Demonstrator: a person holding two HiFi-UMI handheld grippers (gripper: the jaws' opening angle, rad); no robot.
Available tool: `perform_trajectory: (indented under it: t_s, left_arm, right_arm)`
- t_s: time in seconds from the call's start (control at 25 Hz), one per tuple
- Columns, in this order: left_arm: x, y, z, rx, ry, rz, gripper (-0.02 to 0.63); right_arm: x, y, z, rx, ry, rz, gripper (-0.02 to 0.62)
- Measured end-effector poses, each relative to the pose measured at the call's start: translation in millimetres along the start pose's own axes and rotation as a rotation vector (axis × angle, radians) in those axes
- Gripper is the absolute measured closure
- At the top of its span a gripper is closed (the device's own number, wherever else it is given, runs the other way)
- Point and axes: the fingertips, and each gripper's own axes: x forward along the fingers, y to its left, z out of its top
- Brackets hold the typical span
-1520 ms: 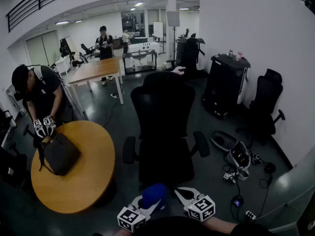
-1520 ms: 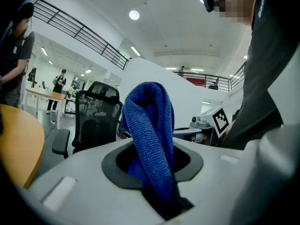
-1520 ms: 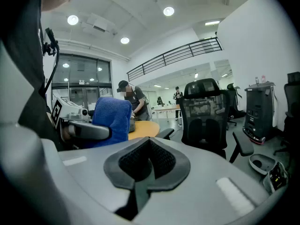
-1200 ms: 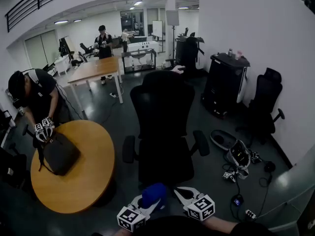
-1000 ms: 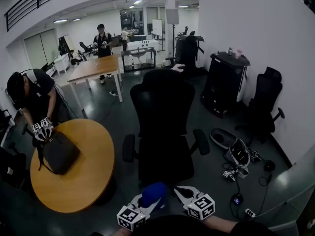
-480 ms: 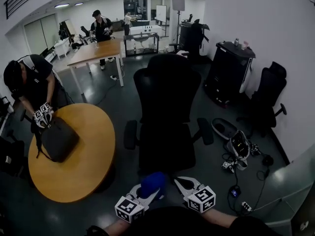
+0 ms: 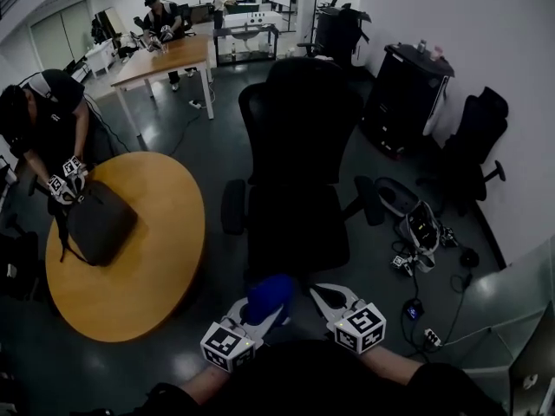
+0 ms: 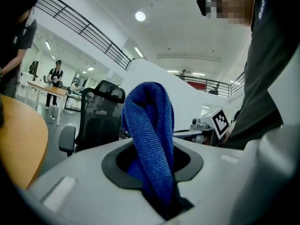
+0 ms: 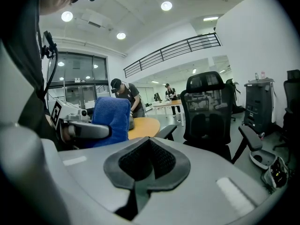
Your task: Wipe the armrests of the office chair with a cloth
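Note:
The black office chair (image 7: 299, 146) stands just ahead of me with its seat toward me. Its left armrest (image 7: 232, 206) and right armrest (image 7: 370, 199) jut out at either side. My left gripper (image 7: 260, 306) hovers low before the seat, shut on a blue cloth (image 7: 269, 293). In the left gripper view the cloth (image 8: 150, 135) rises folded from the closed jaws of the left gripper (image 8: 152, 161), with the chair (image 8: 96, 116) beyond. My right gripper (image 7: 325, 297) sits beside it, shut with nothing held. The right gripper view shows the right gripper (image 9: 147, 163), the chair (image 9: 208, 111) and the cloth (image 9: 110, 118).
A round wooden table (image 7: 147, 276) stands left of the chair, where a person (image 7: 43, 120) handles a black bag (image 7: 100, 224). A grey bag and cables (image 7: 421, 232) lie on the floor at right. Behind them are another black chair (image 7: 468, 159) and a black cabinet (image 7: 408, 102).
The view has tilted down and drawn closer to the chair, which now looms larger. Both grippers stay near my body, the left still clamped on the cloth.

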Motion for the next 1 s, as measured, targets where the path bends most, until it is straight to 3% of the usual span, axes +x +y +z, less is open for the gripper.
perform_trajectory:
  t_s: [0.2, 0.4, 0.6, 1.0]
  left_arm:
    - [-7, 10, -7, -0.019, -0.004, -0.020, 0.475]
    - [4, 15, -12, -0.029, 0.010, -0.041, 0.474]
    - [26, 17, -5, -0.035, 0.027, -0.044, 0.474]
    - [123, 33, 21, -0.013, 0.041, 0.023, 0.474]
  right_arm:
    - [2, 7, -9, 0.005, 0.014, -0.040, 0.591]
    - [-6, -13, -17, 0.050, 0.005, -0.105, 0.591]
    - [-4, -33, -15, 0.069, -0.005, -0.108, 0.591]
    - [3, -138, 0, 0.119, -0.028, -0.072, 0.591]
